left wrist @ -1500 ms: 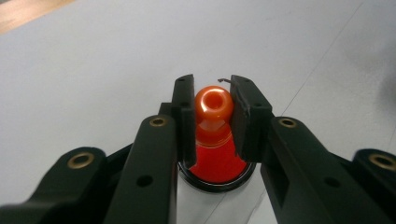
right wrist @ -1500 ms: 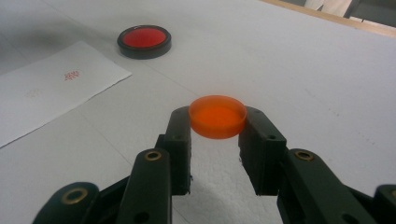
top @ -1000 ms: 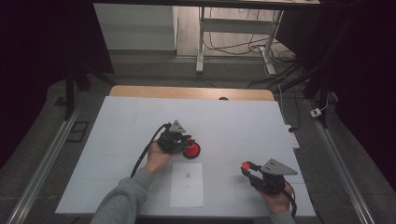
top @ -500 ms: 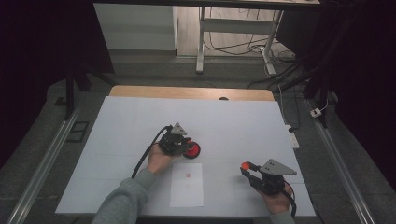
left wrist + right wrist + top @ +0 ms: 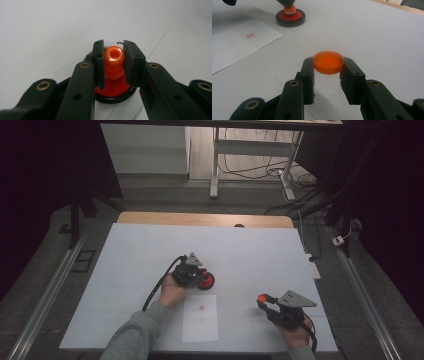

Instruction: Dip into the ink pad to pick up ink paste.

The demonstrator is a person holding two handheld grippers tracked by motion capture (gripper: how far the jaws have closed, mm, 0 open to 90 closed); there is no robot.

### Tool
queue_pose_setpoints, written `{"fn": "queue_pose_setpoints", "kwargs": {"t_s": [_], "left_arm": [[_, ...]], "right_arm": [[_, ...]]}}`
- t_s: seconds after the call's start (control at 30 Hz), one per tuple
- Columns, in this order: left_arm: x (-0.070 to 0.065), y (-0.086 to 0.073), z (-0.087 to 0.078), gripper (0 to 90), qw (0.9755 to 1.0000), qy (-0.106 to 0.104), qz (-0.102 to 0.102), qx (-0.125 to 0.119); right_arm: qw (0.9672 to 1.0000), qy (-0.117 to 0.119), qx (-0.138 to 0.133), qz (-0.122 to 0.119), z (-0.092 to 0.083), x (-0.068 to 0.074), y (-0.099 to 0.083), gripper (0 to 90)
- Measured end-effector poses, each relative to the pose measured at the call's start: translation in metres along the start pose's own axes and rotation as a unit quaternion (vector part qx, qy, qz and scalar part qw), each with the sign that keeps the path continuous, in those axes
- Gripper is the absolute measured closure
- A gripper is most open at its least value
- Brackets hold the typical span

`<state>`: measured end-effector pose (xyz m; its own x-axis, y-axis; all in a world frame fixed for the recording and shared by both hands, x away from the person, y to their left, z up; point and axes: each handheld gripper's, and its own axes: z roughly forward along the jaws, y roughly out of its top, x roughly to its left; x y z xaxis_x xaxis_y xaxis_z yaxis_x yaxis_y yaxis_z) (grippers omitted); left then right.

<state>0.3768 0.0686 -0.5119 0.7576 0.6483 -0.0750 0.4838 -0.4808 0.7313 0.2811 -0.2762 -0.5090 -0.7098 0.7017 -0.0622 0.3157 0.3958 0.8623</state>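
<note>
My left gripper (image 5: 113, 62) is shut on the orange knob of a stamp (image 5: 114, 60), which stands upright in a round red ink pad (image 5: 113, 91) with a black rim. In the high view this gripper (image 5: 202, 279) and the ink pad (image 5: 207, 280) sit at mid-table. Near the front right, my right gripper (image 5: 261, 299) is shut on a shallow orange lid (image 5: 328, 62), held level just above the table. From the right gripper view the ink pad (image 5: 290, 17) lies farther off with the stamp (image 5: 289, 10) on it.
A white paper sheet (image 5: 201, 320) with small red stamp marks lies at the table's front, between the two hands. The white table (image 5: 150, 245) has a wooden strip along its far edge. Metal rails run down both sides.
</note>
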Motion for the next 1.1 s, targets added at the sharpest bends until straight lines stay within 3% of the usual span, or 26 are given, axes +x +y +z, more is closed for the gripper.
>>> {"fn": "queue_pose_setpoints", "kwargs": {"t_s": [0.13, 0.43, 0.67, 1.1], "left_arm": [[-0.0007, -0.0016, 0.0031, 72.6, 1.0000, 0.003, 0.001, 0.008], [-0.0023, -0.0063, 0.0037, 72.8, 1.0000, 0.007, -0.002, -0.004], [-0.0051, -0.0060, 0.0041, 72.9, 0.9998, 0.016, 0.011, -0.001], [-0.0032, -0.0072, 0.0045, 73.0, 0.9999, 0.010, 0.009, -0.006]], "right_arm": [[1.0000, 0.000, 0.000, 0.002, -0.0008, -0.0004, 0.0002, 64.8], [1.0000, 0.002, -0.003, 0.004, -0.0010, -0.0001, 0.0004, 64.8], [1.0000, 0.001, -0.003, 0.004, -0.0013, 0.0002, 0.0006, 64.8], [1.0000, 0.002, -0.002, 0.001, -0.0006, 0.0015, 0.0009, 64.8]]}}
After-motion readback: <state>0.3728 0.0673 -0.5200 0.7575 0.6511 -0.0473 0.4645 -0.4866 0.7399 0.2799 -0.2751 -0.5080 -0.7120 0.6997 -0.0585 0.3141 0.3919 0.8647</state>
